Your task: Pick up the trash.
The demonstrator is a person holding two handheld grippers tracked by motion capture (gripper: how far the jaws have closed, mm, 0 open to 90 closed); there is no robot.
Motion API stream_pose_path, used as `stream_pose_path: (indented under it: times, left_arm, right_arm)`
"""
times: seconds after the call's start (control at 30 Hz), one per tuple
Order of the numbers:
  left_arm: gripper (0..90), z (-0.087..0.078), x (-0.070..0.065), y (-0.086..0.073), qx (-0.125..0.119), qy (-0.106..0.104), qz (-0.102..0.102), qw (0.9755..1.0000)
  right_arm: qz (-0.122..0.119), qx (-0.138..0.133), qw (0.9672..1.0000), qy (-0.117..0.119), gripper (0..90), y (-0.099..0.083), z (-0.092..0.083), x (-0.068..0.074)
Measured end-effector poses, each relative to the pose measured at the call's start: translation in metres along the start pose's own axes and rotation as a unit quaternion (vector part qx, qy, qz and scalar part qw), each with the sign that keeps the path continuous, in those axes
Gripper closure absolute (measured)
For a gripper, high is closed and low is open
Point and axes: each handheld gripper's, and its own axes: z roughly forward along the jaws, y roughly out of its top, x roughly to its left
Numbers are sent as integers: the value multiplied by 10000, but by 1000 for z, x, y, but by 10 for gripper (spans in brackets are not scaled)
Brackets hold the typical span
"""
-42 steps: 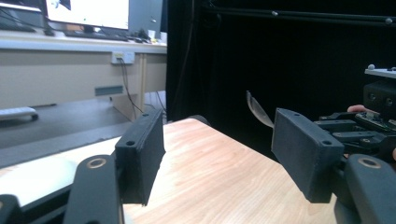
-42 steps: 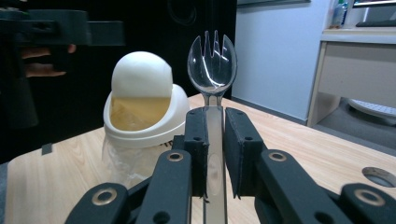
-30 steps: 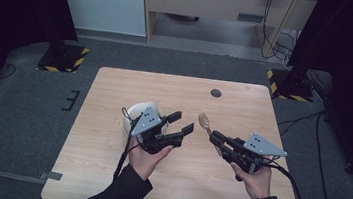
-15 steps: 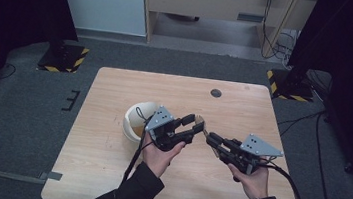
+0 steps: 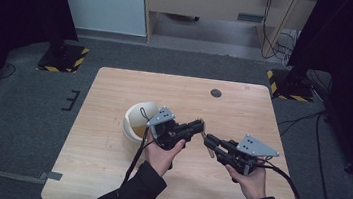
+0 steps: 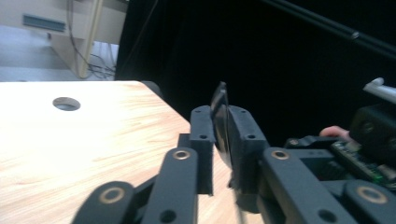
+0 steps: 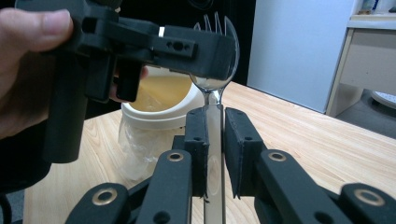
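Shiny spork (image 7: 215, 56) pinched by both tongs, left (image 5: 196, 127) on head, right (image 5: 211, 142) on handle; tines clear from right gripper view.

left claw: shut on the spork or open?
Shut on the spork. In the right gripper view, the left claw clamps the head below the tines; in the left gripper view, both jaws press against its thin edge. The right claw holds the handle.

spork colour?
Shiny silver metal spork, clearest in the right gripper view, where both grippers grip it.
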Motion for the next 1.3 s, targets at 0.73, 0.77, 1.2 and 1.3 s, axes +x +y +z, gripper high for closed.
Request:
stream_pose_path:
  times: [0.73, 0.77, 1.2, 1.3]
  left_arm:
    - [841, -86, -3, 25, -446, 377, 1419, 9882]
    - [841, -91, -2, 26, -472, 415, 1456, 9873]
    - [840, -137, 5, 51, -867, 613, 1858, 9768]
    - [840, -140, 11, 53, -841, 745, 1972, 9739]
  right_arm:
    - [438, 275, 9953, -813, 523, -15, -25, -38]
    - [438, 275, 9953, -813, 523, -15, -25, -38]
    - [604, 1141, 9771, -1691, 361, -58, -24, -69]
    - [633, 1293, 9725, -1829, 342, -65, -26, -75]
